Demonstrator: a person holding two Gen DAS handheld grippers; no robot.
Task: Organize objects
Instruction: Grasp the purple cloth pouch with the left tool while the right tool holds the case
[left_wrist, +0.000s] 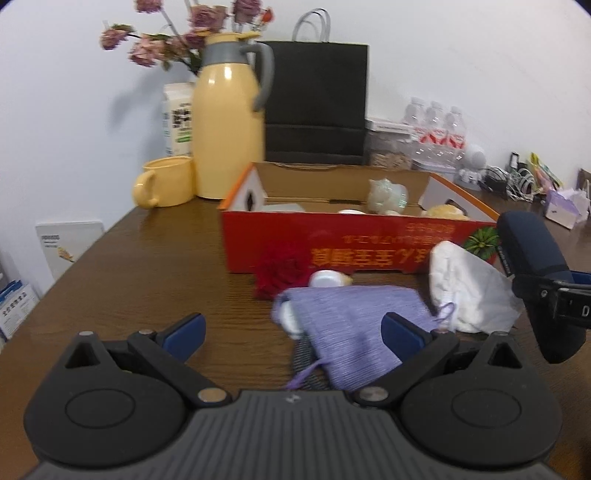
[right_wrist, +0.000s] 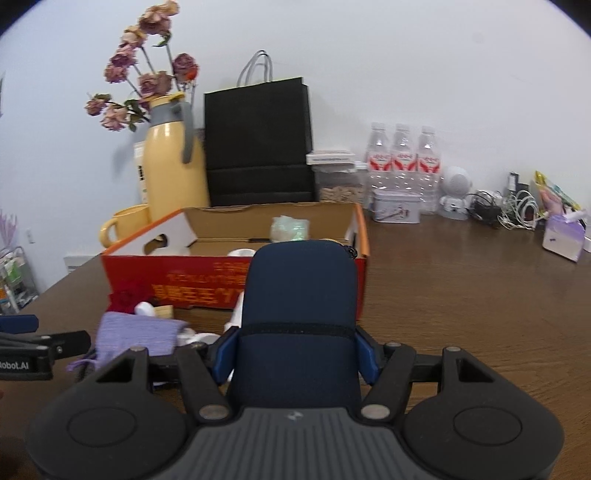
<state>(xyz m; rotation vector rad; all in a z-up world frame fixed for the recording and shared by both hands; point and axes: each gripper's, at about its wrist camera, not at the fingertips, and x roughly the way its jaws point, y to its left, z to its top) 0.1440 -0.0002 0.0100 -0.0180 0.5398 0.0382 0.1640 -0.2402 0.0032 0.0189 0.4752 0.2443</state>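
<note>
- My right gripper (right_wrist: 295, 354) pinches the navy pouch (right_wrist: 301, 295) across its width, both pads pressed on, so it rides upright.
- Red box (right_wrist: 192, 273) sits just beyond those jaws, likely its destination.
- My left gripper (left_wrist: 293, 332) is spread, empty; lilac pouch (left_wrist: 351, 325) lies between and ahead, probably next.

**Table layout around the two tools**

Ahead of the left tool (left_wrist: 291, 332) a drawstring pouch (left_wrist: 354, 325) lies on the table (left_wrist: 147, 280), its near end between the tool's fingers. Beyond the pouch stands an open cardboard box (left_wrist: 332, 240). Behind the box, a paper bag (left_wrist: 317, 103); left of it, a thermos jug (left_wrist: 229, 125) and mug (left_wrist: 166, 186). The right tool (right_wrist: 297, 354) holds a soft case (right_wrist: 299, 302) before the box.
</note>
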